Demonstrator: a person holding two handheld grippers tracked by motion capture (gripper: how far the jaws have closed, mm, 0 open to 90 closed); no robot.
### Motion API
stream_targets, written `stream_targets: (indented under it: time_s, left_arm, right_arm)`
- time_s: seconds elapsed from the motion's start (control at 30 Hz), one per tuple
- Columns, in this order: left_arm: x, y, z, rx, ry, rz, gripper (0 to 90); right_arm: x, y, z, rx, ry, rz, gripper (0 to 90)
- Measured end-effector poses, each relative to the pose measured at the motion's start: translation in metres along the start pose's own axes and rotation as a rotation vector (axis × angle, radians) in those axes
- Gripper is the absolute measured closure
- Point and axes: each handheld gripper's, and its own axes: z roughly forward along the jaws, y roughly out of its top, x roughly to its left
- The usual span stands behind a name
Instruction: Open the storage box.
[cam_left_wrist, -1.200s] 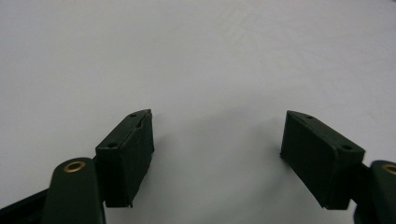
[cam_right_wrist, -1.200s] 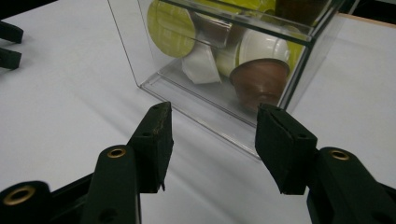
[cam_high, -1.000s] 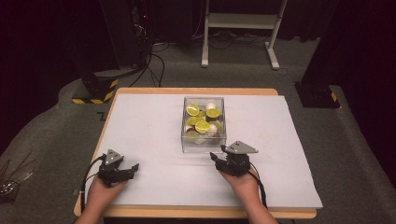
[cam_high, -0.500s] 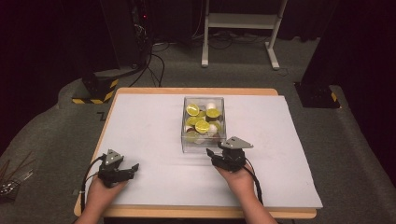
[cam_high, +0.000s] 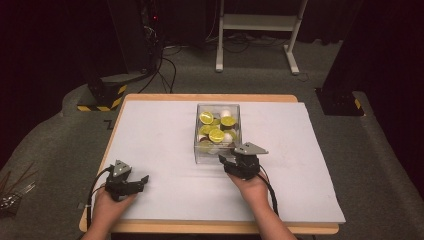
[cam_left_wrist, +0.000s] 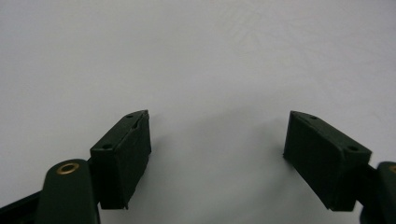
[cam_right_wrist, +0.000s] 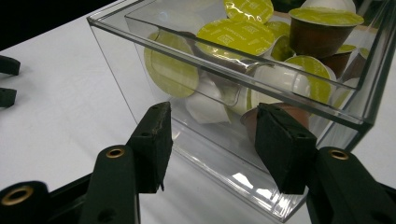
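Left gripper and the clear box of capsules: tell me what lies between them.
Nothing: in the high view, bare white table cover runs from the left gripper to the clear box.

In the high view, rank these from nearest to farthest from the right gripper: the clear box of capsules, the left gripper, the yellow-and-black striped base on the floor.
1. Clear box of capsules: directly ahead of the right gripper.
2. Left gripper: on the table's near left part.
3. Yellow-and-black striped base: on the floor past the table's far left corner.
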Motion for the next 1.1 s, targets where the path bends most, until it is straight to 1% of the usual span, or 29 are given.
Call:
stream_targets:
  time_s: [0.07,0.1,0.13,0.17,0.2,0.23,0.3,0.4,0.5,0.6,0.63,0.8,0.9,1.1]
  left_arm:
    - [0.0003,0.0,0.0,0.003,-0.008,-0.004,22.3]
    - [0.0002,0.0001,0.0003,0.002,-0.011,0.0,21.7]
    - [-0.0003,0.0002,0.0007,0.009,-0.019,0.004,19.1]
    - [0.0001,0.0004,0.0007,0.009,-0.016,0.013,17.8]
    - [-0.0003,0.0003,0.0009,0.009,-0.022,0.003,17.6]
    - [-0.0004,0.0003,0.0009,0.009,-0.022,0.002,17.6]
    - [-0.0002,0.0003,0.0009,0.009,-0.022,0.005,17.5]
    - [0.0001,0.0003,0.001,0.01,-0.026,0.003,17.2]
    - [0.0001,0.0002,0.0011,0.01,-0.027,0.003,17.0]
    - [0.0001,0.0003,0.0016,0.012,-0.037,0.006,15.4]
    - [0.0002,0.0005,0.0016,0.014,-0.032,0.017,14.5]
    - [0.0001,0.0004,0.0016,0.013,-0.035,0.011,14.5]
    - [0.0004,0.0005,0.0016,0.013,-0.034,0.015,14.5]
    - [0.0003,0.0004,0.0016,0.013,-0.034,0.016,14.6]
  right_arm:
    - [-0.001,0.0003,0.0018,-0.005,0.004,0.008,46.5]
    - [-0.0012,0.0003,0.0024,-0.006,0.004,0.009,46.8]
    - [-0.0017,0.0005,0.0033,-0.008,0.005,0.003,46.8]
    - [-0.0017,0.0007,0.0039,-0.007,0.006,0.004,46.8]
    - [-0.0015,0.0009,0.0044,-0.007,0.005,0.003,46.8]
    - [-0.0013,0.0012,0.0049,-0.008,0.004,0.0,46.8]
    - [-0.0012,0.0018,0.0058,-0.014,0.004,-0.007,46.8]
    - [-0.0007,0.0024,0.0073,-0.014,0.012,-0.004,47.5]
    - [0.001,0.003,0.0081,-0.019,0.013,-0.019,48.2]
    - [0.0018,0.0032,0.009,-0.022,0.017,-0.021,49.4]
    - [0.002,0.0033,0.0093,-0.024,0.016,-0.026,49.7]
    - [0.0013,0.003,0.0096,-0.027,0.02,-0.028,51.2]
    - [0.0001,0.0032,0.0097,-0.036,0.028,-0.034,52.8]
    - [-0.0015,0.0031,0.0107,-0.045,0.046,-0.026,56.2]
